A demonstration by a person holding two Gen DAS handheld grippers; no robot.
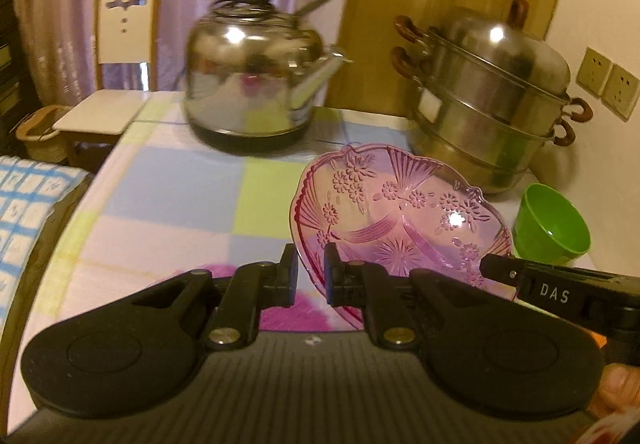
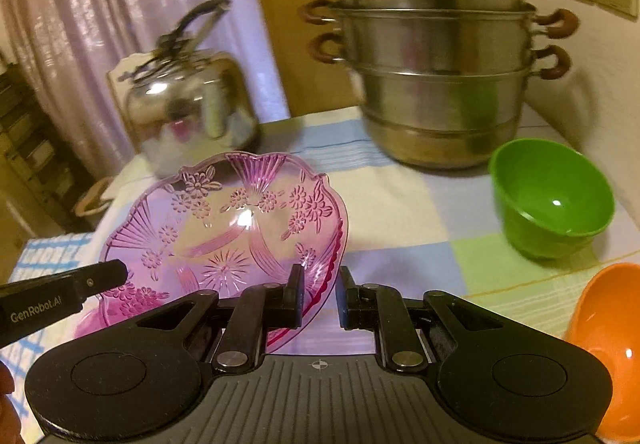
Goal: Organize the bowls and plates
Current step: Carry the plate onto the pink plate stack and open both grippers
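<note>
A pink cut-glass plate (image 1: 400, 212) (image 2: 224, 228) with flower patterns hangs tilted above the checked tablecloth (image 1: 172, 184). My left gripper (image 1: 312, 264) is shut on its near-left rim. My right gripper (image 2: 322, 280) is shut on the opposite rim, and it also shows in the left wrist view as a black finger (image 1: 500, 268) at the plate's right edge. A green bowl (image 1: 552, 228) (image 2: 552, 200) stands upright on the table to the right of the plate. An orange bowl (image 2: 608, 344) lies at the right edge. Something pink on the cloth (image 1: 224, 270) shows under the plate.
A steel kettle (image 1: 252, 72) (image 2: 188, 108) stands at the back left of the table and a stacked steel steamer pot (image 1: 488, 104) (image 2: 436, 76) at the back right against the wall. A white chair (image 1: 120, 44) stands beyond the table's left edge.
</note>
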